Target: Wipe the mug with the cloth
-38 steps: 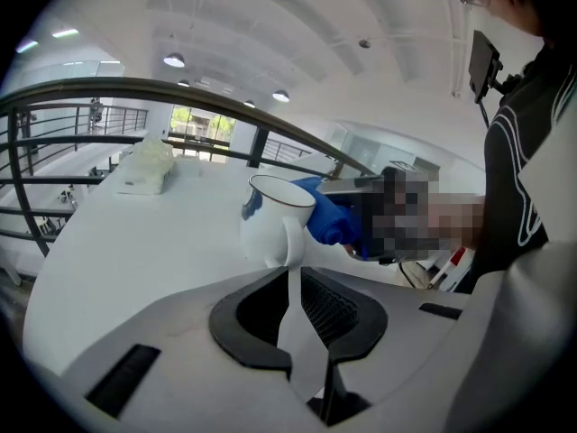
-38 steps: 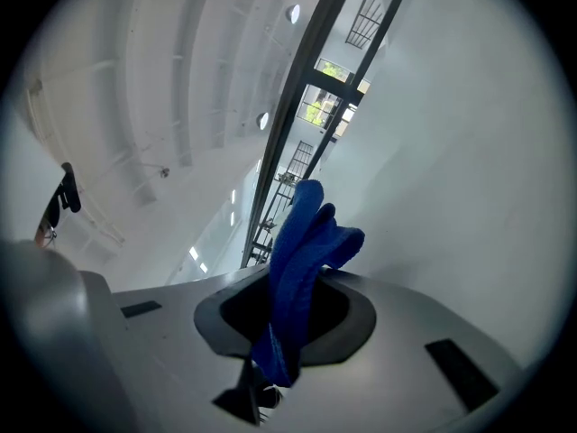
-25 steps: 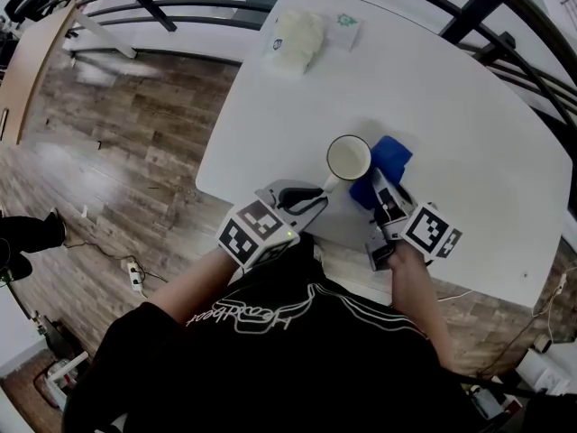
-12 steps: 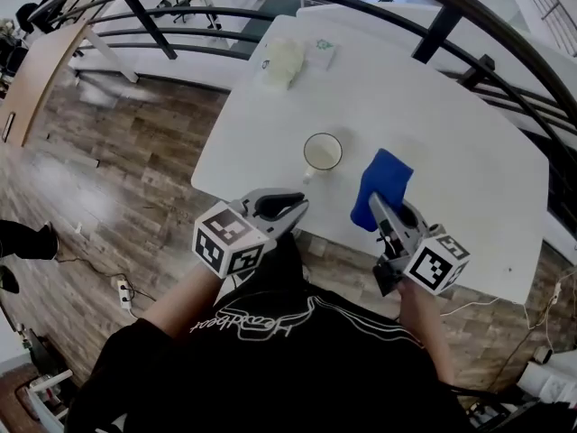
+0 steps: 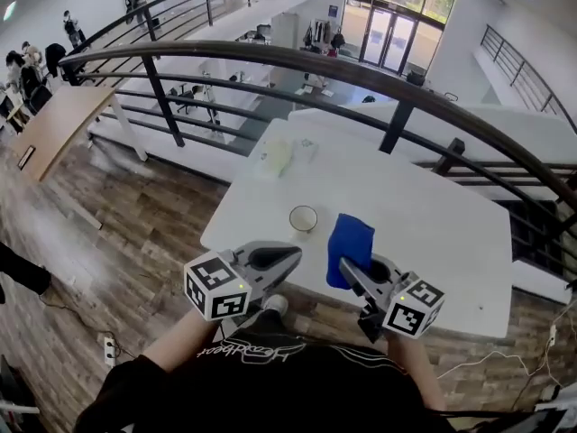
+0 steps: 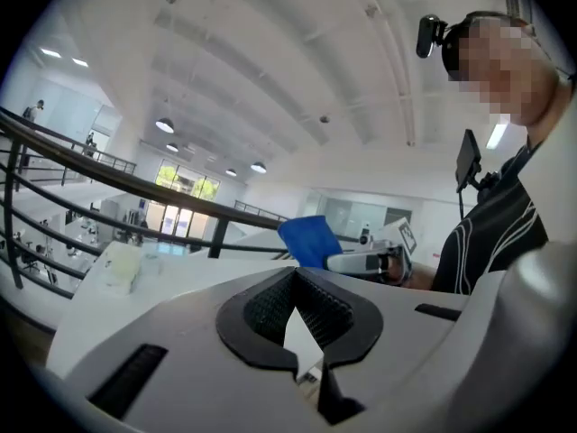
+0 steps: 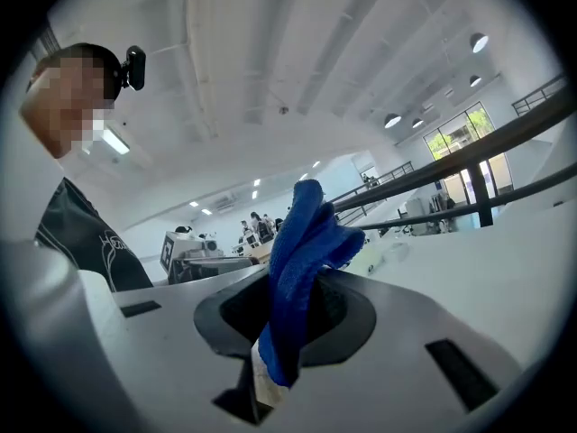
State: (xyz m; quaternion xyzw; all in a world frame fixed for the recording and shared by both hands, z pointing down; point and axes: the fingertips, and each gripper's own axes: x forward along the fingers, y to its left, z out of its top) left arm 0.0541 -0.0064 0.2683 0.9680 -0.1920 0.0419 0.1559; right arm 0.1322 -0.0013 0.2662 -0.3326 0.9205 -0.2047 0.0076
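Observation:
A white mug (image 5: 303, 217) stands upright near the front edge of the white table (image 5: 424, 215), with neither gripper touching it. My right gripper (image 5: 347, 269) is raised in front of the table and shut on a blue cloth (image 5: 350, 244), which sticks up out of the jaws (image 7: 306, 242). The left gripper (image 5: 293, 256) is held level to the left of it, below the mug in the head view. Its jaws are shut with nothing between them (image 6: 293, 318). The left gripper view shows the cloth (image 6: 311, 240) and the right gripper (image 6: 370, 262) off to the right.
A pale packet (image 5: 275, 158) and a small card (image 5: 306, 149) lie at the table's far left corner. A dark railing (image 5: 270, 57) curves behind the table. Wooden floor (image 5: 135, 233) lies to the left.
Both grippers have lifted up and back from the table. The right one has carried the blue cloth off the table beside the mug. The left one has drawn away from the mug's handle.

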